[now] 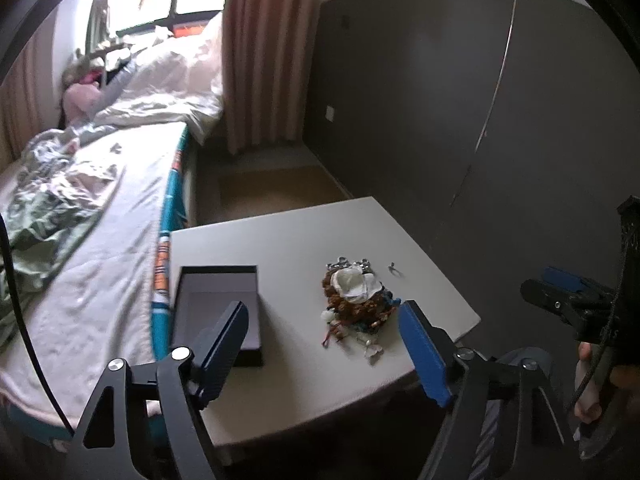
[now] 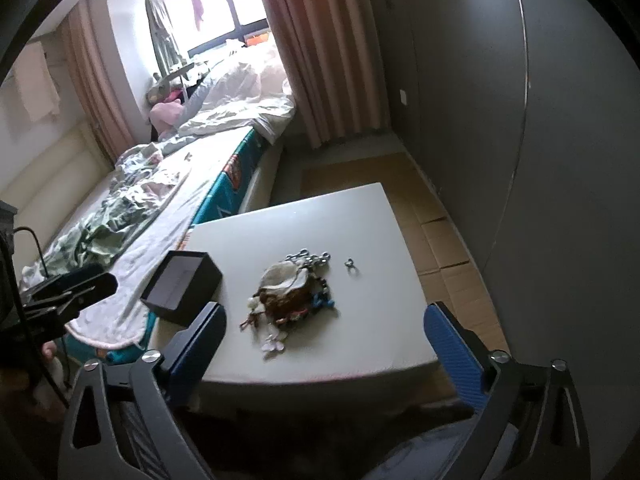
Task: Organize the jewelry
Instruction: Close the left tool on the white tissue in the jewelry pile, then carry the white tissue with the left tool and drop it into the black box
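**Both my grippers wide apart above the table, jewelry not yet touched**

I hold one gripper in each hand, and both point down at a slant toward the white table (image 1: pixel 280 236). My left gripper (image 1: pixel 324 340) has its jaws spread apart and nothing is between them; the pads press on nothing. My right gripper (image 2: pixel 324 340) is released in the same way, its two blue pads far from each other and only the table surface seen between them. From the left camera I see my right gripper also at the right edge of the picture, and a part of my hand (image 1: pixel 588 384) under it.

The jewelry pile (image 1: pixel 358 300) lies near the middle of the table. It is a mixed heap: brown beads, a white flower-like piece on top, some blue parts, a silver chain at the far side and small pale pieces at the near side. I cannot tell the single pieces apart well. A small ring (image 2: pixel 350 265) lies alone, just beside the heap on the right, not touching it.

The dark box (image 1: pixel 218 308) stands open on the left part of the table, near the edge next to the bed (image 1: pixel 100 272). It is apart from the heap, and its inside looks empty of jewelry. In the left view, my left finger overlaps its near corner in the picture; I cannot tell if it touches.
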`<move>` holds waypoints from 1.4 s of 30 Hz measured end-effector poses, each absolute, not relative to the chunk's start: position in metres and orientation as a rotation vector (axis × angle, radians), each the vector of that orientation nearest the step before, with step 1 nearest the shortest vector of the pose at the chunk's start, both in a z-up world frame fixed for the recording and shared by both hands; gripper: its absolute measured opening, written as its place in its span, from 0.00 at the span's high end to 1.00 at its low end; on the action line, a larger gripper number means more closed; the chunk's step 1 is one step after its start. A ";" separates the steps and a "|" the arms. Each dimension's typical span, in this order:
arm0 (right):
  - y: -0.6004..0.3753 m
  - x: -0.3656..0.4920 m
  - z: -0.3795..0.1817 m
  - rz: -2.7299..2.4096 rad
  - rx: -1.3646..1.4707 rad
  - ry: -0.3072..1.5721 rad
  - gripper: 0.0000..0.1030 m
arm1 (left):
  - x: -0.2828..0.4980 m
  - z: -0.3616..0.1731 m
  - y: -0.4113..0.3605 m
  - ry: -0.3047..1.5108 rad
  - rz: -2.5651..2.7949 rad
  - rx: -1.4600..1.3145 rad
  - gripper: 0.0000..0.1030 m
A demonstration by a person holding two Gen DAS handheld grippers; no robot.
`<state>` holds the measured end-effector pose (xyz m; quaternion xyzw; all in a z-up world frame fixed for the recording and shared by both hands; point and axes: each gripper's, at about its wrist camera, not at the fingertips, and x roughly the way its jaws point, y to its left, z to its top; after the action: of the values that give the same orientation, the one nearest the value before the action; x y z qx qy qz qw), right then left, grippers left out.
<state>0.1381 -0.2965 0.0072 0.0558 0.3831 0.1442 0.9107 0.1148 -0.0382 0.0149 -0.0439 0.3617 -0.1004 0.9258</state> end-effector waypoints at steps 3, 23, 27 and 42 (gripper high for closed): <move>-0.300 0.158 -0.001 0.306 0.141 0.824 0.13 | 0.135 0.009 -0.043 0.767 -0.226 -0.086 0.31; -0.320 0.247 -0.053 0.373 0.256 0.948 0.14 | 0.250 -0.066 -0.092 1.030 -0.309 -0.062 0.56; -0.325 0.255 -0.065 0.380 0.274 0.968 0.14 | 0.262 -0.085 -0.098 1.076 -0.308 -0.046 0.60; -0.322 0.280 -0.087 0.414 0.393 1.032 0.17 | 0.280 -0.098 -0.092 1.064 -0.286 -0.031 0.99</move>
<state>0.2802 -0.3224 -0.0866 0.1855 0.4864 0.1953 0.8312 0.2797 -0.0917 -0.0984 -0.0148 0.5054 -0.1358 0.8520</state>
